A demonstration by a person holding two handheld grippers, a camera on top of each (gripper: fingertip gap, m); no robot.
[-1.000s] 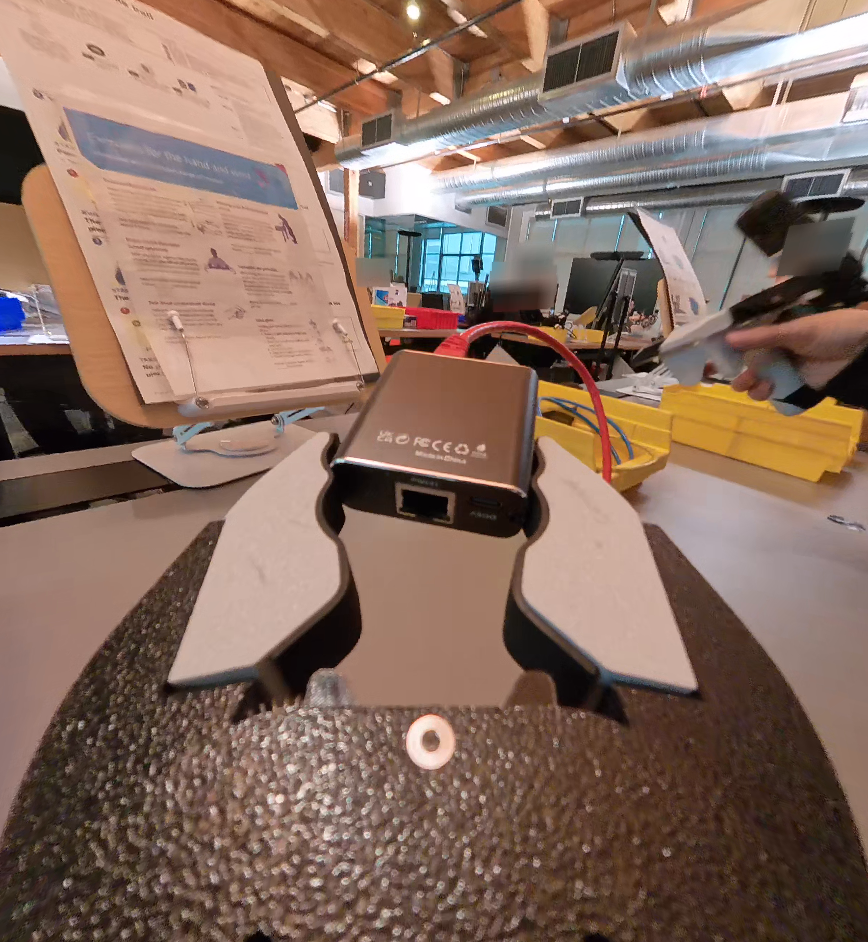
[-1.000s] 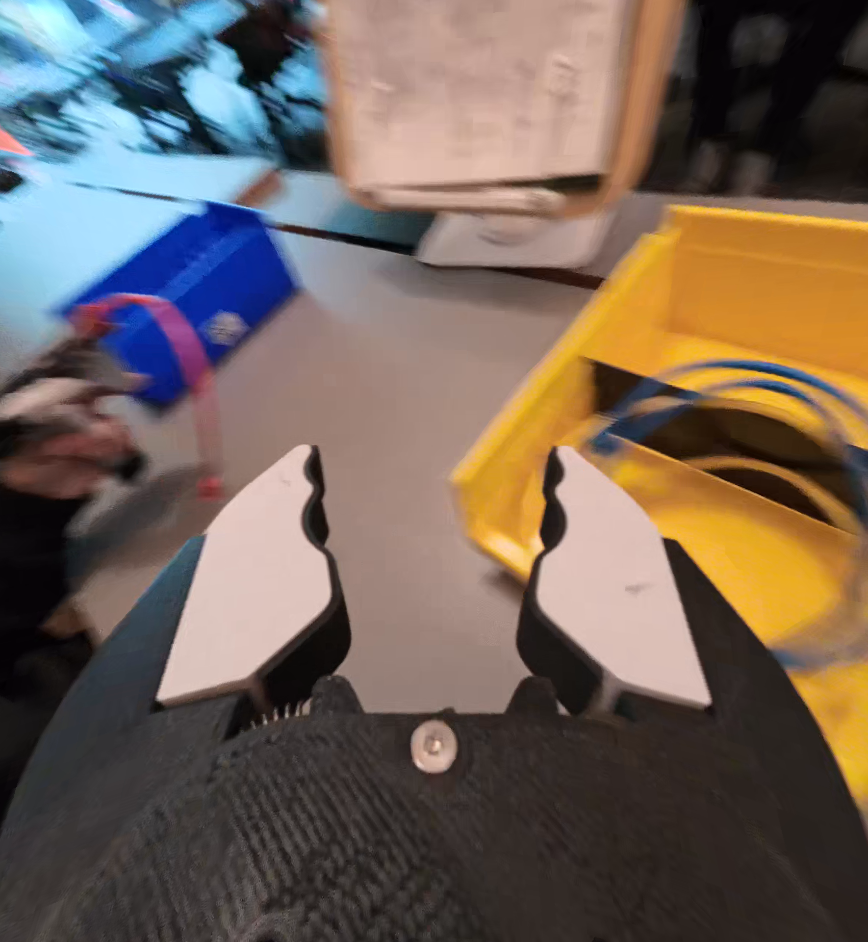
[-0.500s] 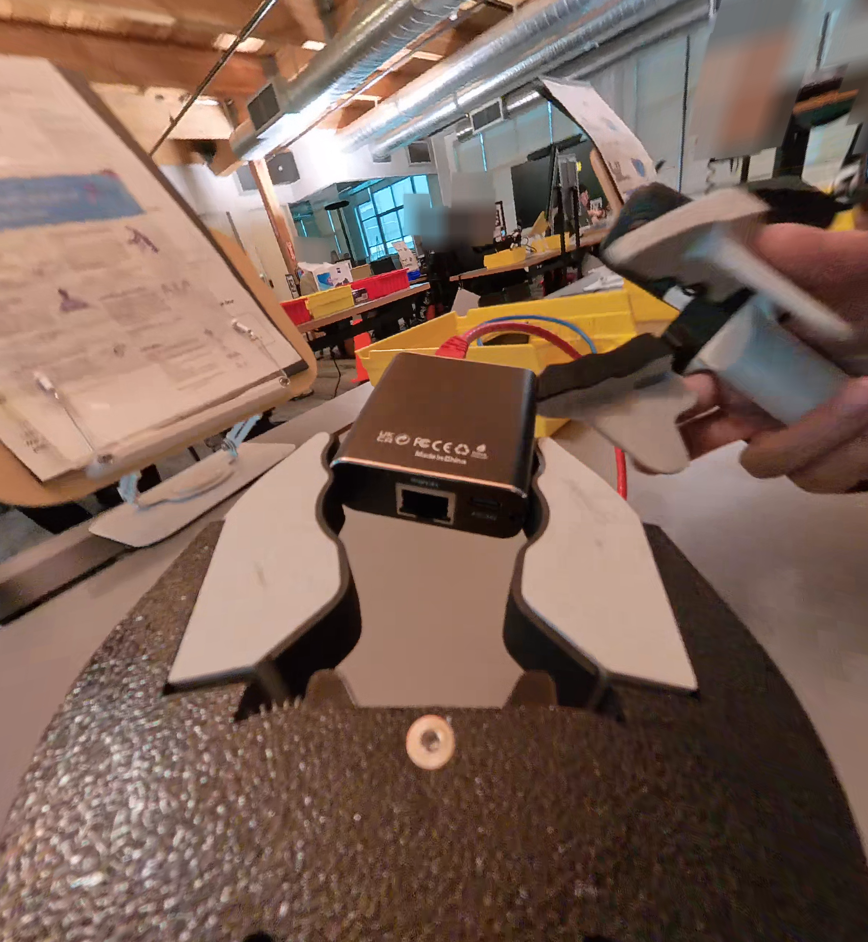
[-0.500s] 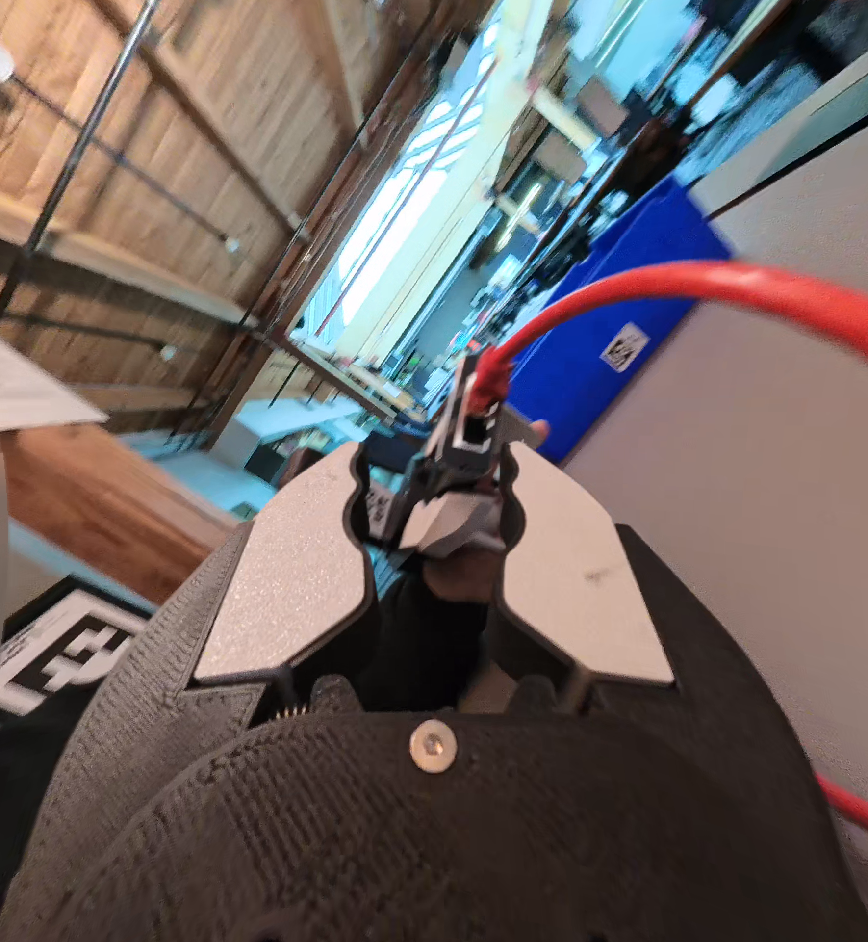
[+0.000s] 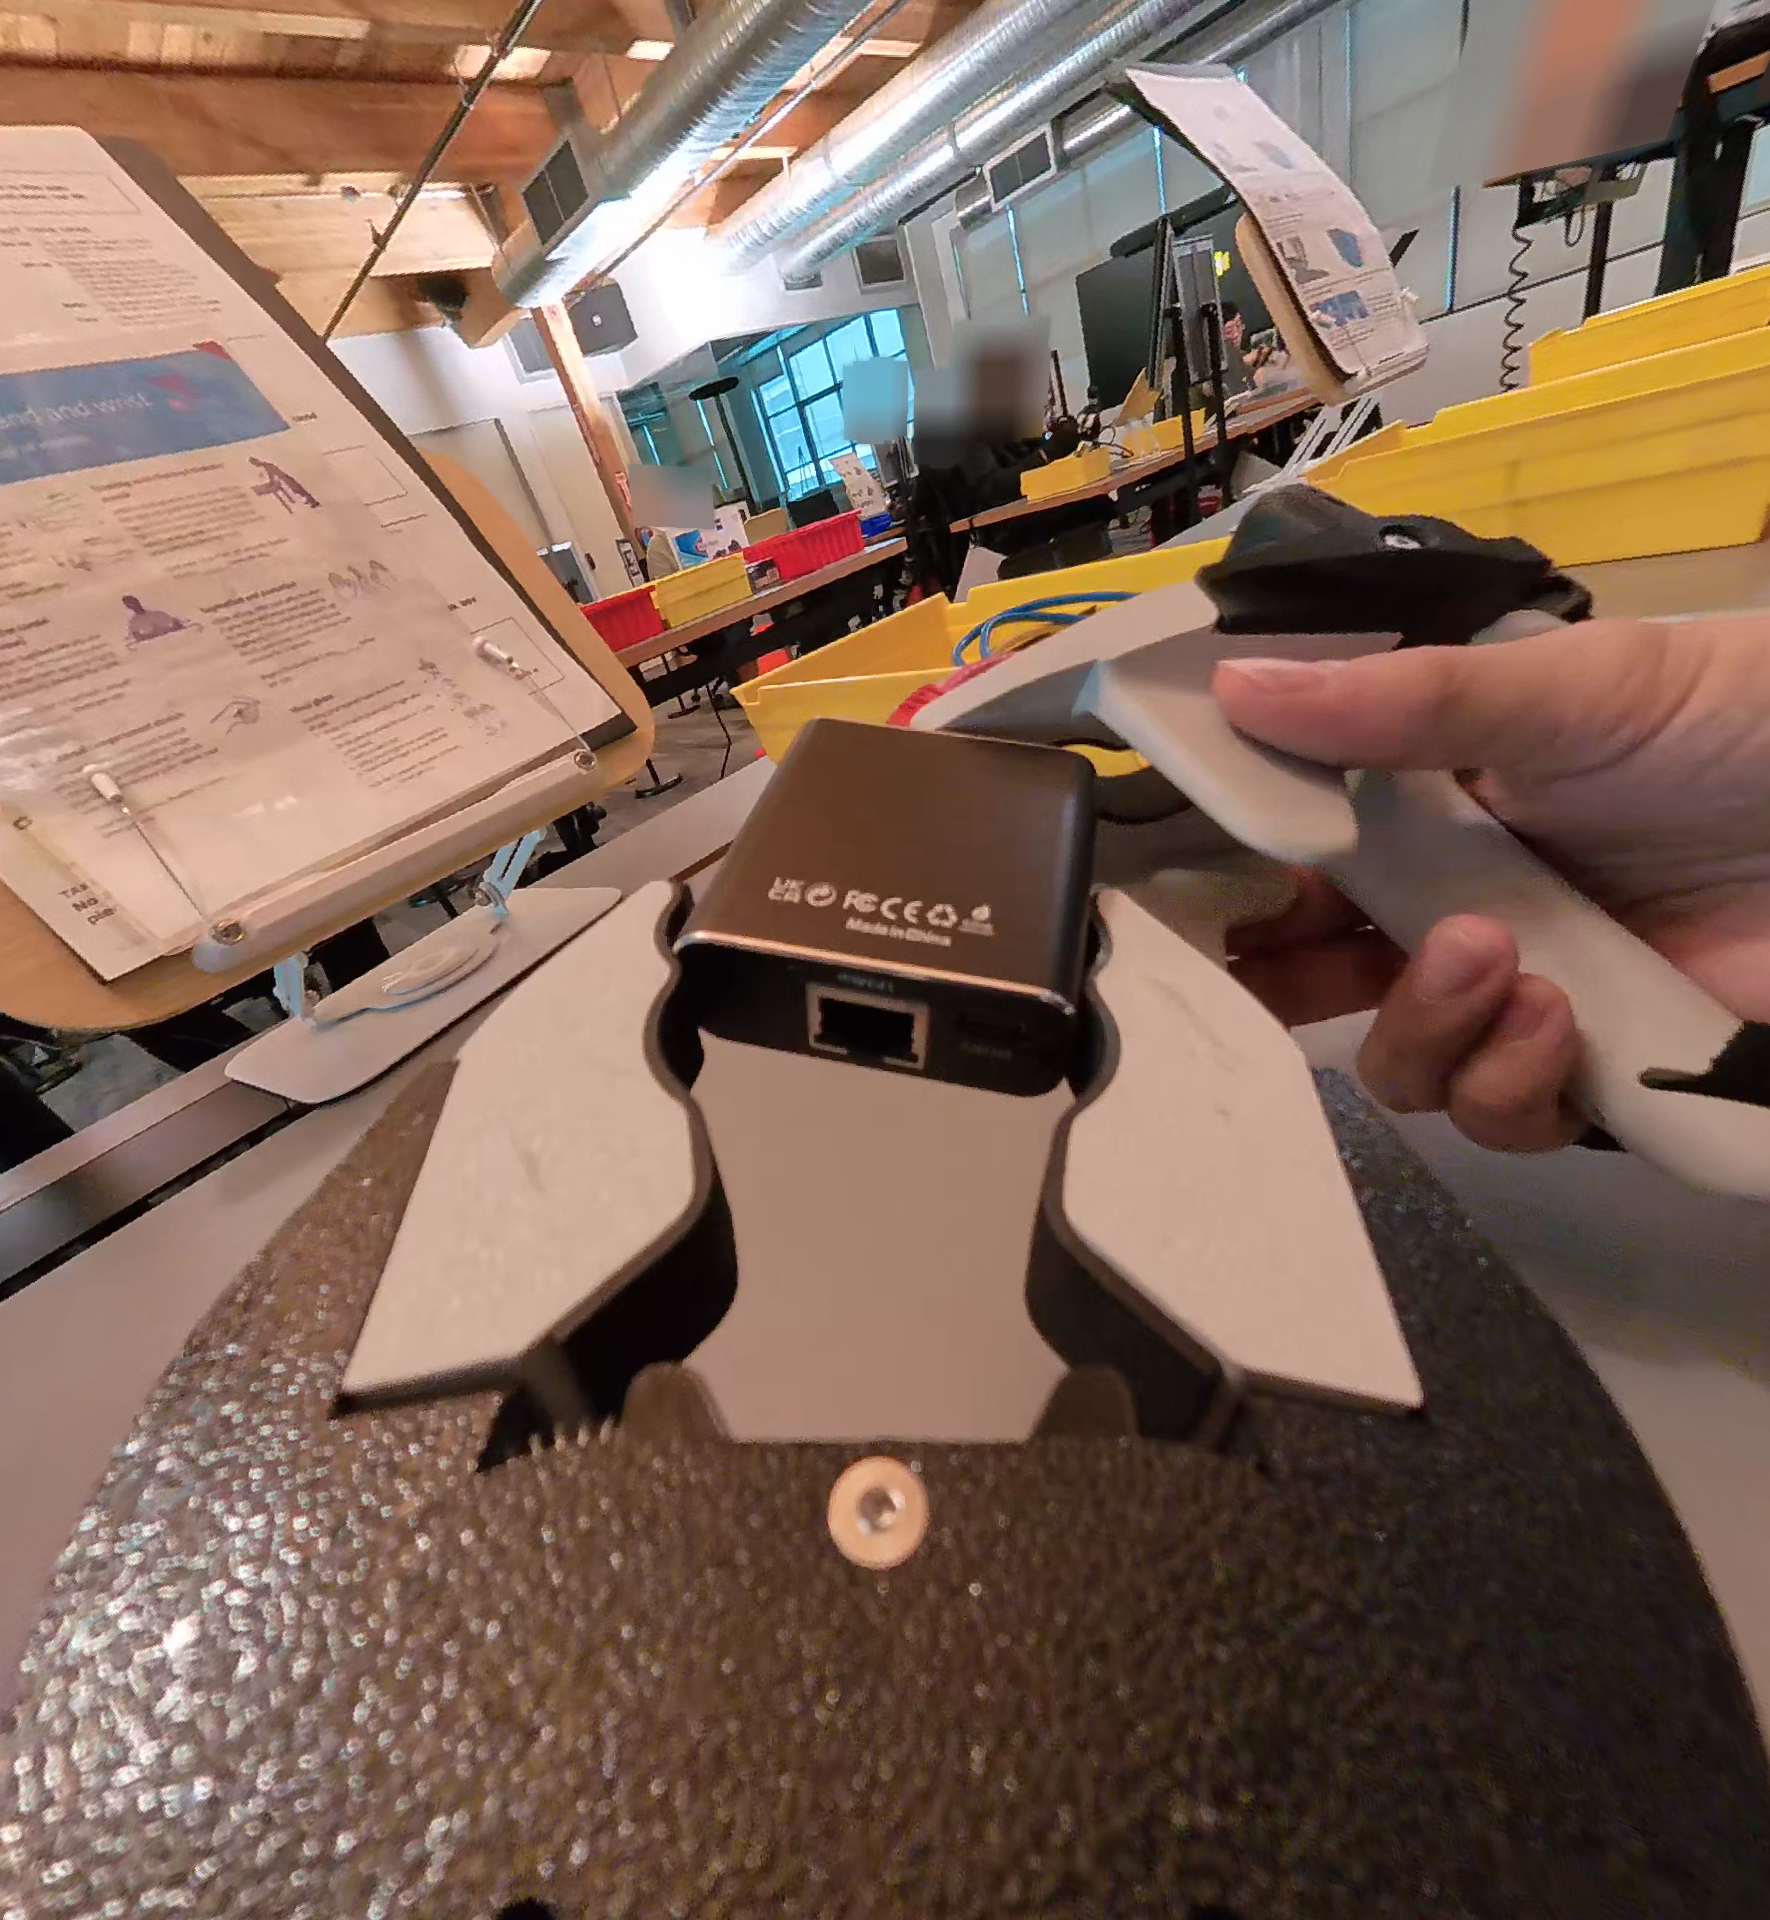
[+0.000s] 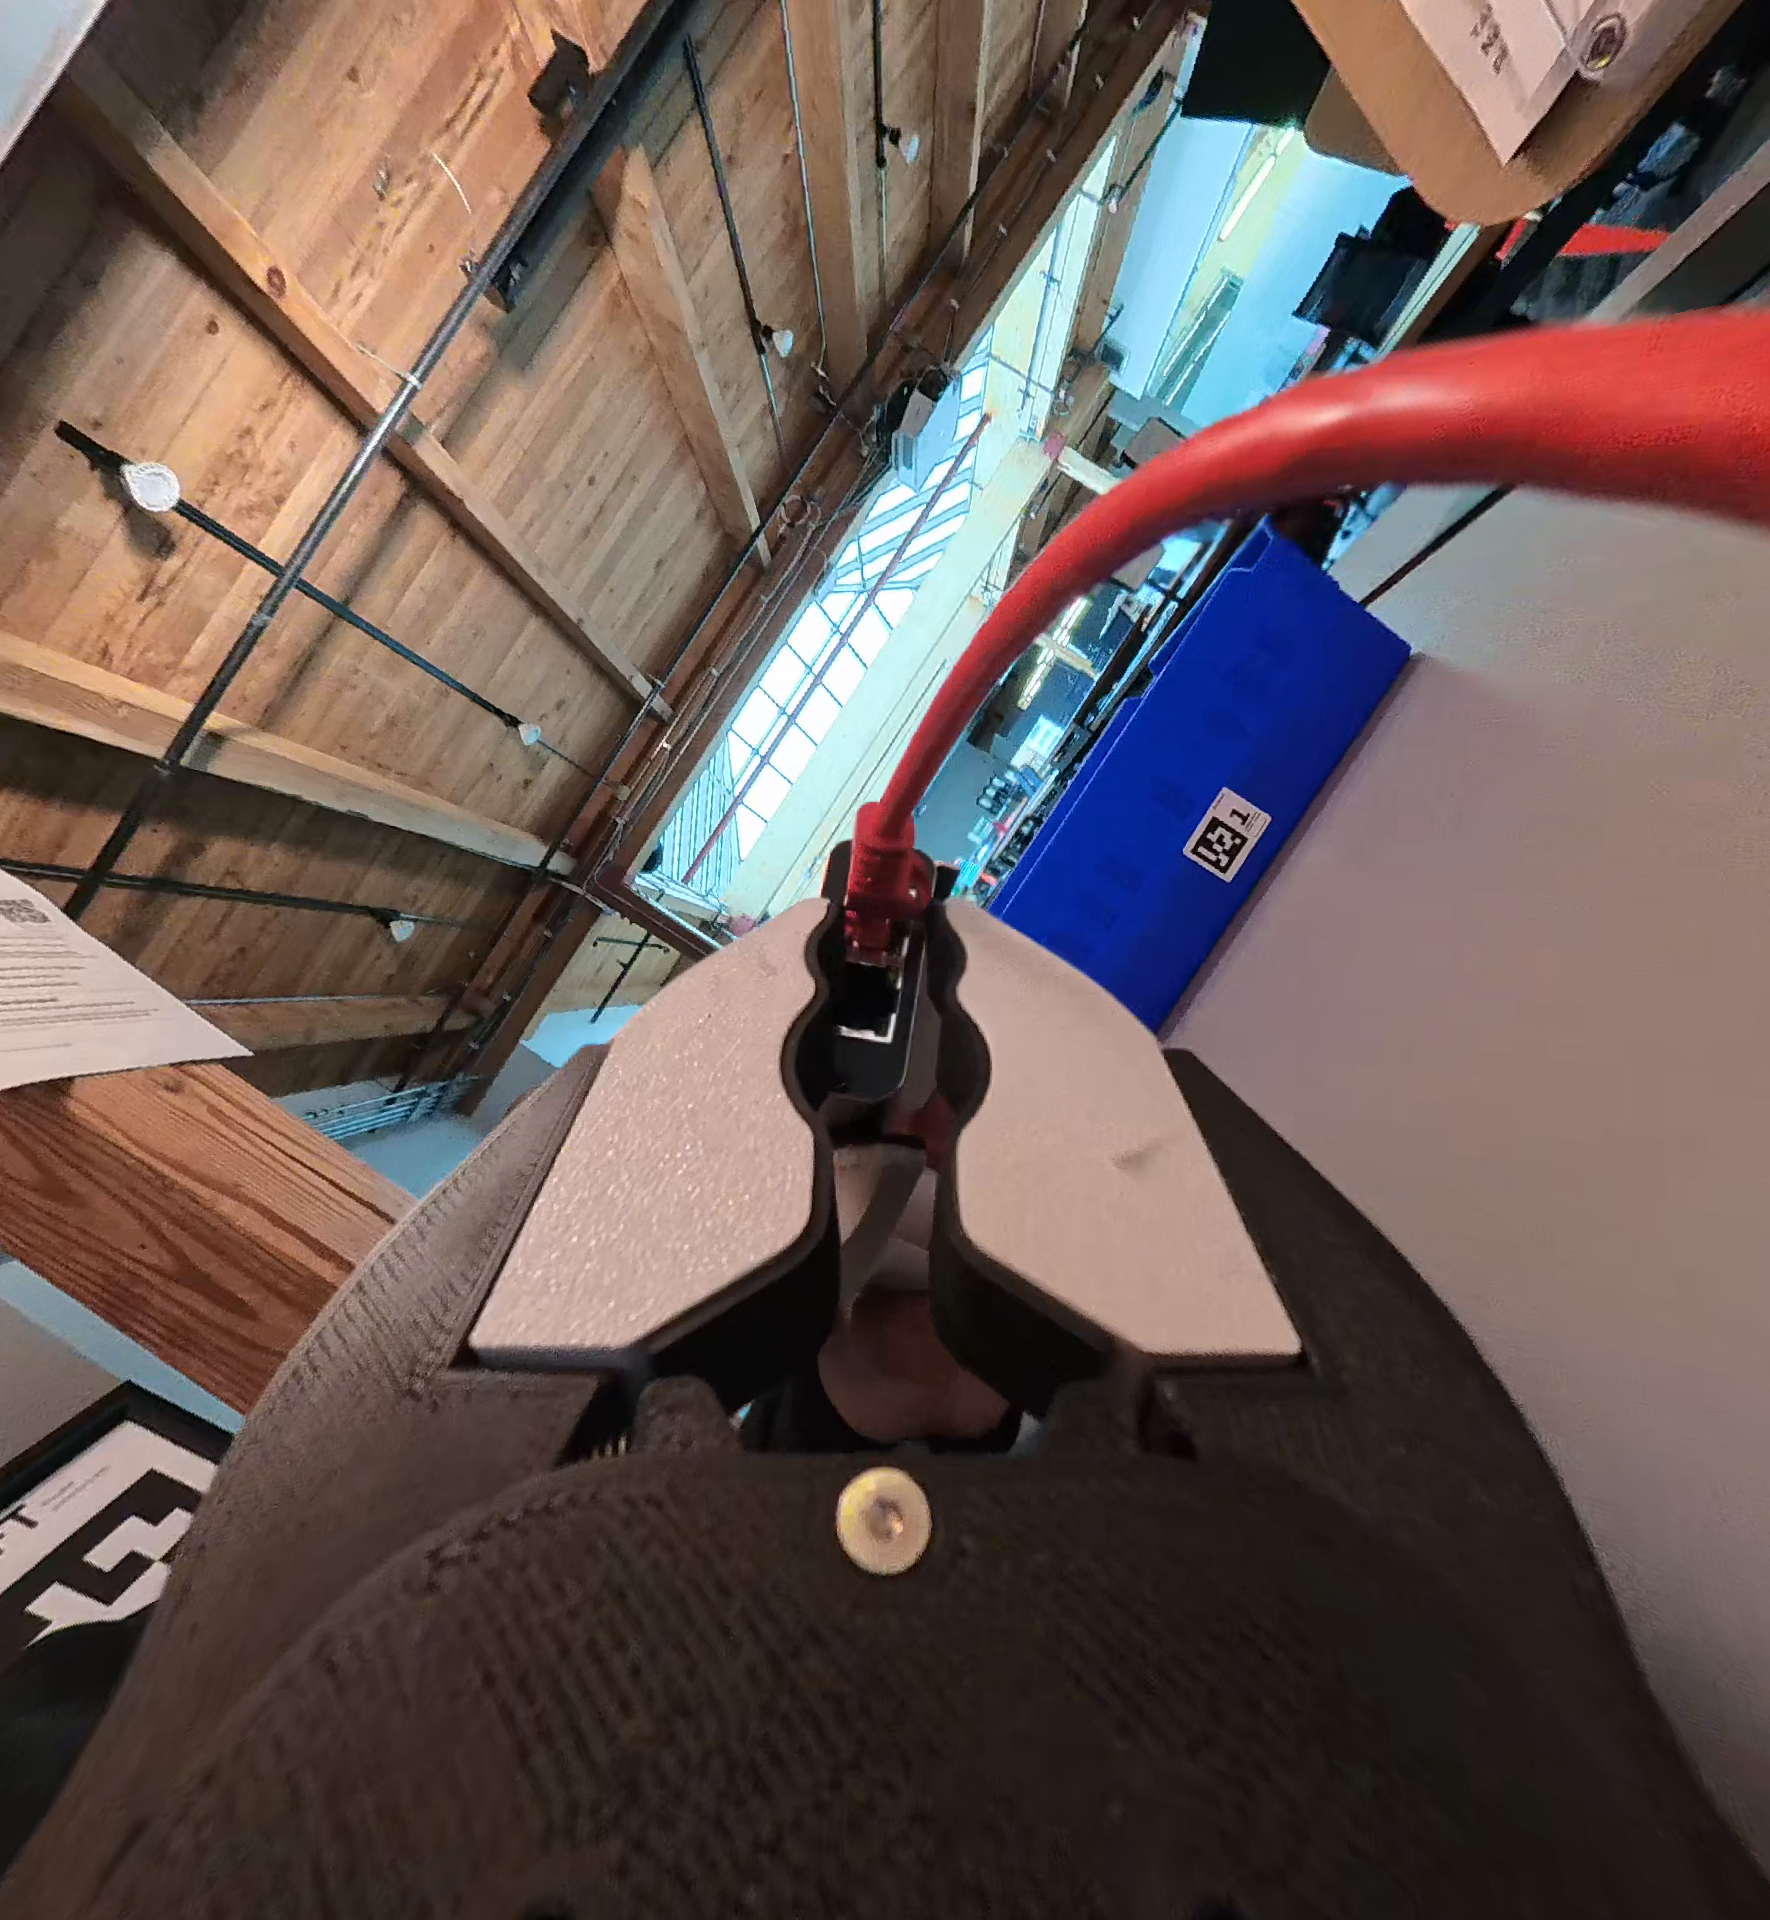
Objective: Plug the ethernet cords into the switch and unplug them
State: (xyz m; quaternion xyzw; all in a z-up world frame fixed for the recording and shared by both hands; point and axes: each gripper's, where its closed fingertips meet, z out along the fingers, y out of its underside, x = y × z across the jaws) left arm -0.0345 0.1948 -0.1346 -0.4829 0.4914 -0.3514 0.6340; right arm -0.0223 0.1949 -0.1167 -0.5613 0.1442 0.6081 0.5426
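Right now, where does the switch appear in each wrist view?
Left wrist view: centre, the switch clamped in the left gripper, empty port facing the camera.
Right wrist view: centre, the switch end-on between the right gripper fingers, red cord plugged in.
Shared landmark: the document stand, left and top right.

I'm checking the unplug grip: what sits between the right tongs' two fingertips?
The right wrist view shows it: the red cord's plug sits between the fingertips of the right tongs, seated in the end of the switch.
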